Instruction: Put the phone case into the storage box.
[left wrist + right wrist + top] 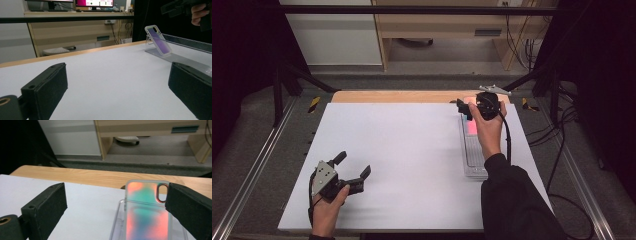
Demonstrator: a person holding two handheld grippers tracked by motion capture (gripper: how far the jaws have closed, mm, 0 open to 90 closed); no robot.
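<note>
The white counter (412,165) is filling the middle of the high view, with a wooden strip showing along its far edge. At the right side of that view, a long clear tray (473,155) is lying on the counter, running from mid-frame toward the upper right. A phone case (146,212) is leaning tilted at the tray's far end, glowing pink and teal in the lower right of the right gripper view.

The right gripper (468,109) is hovering over the case at the upper right of the high view. Its fingers (47,202) are standing released, and the case is sitting between them, close against the right-hand one; whether they are touching cannot be told.

The left gripper (353,166) is resting at the lower left of the high view, its fingers (47,85) spread wide and grasping nothing.
</note>
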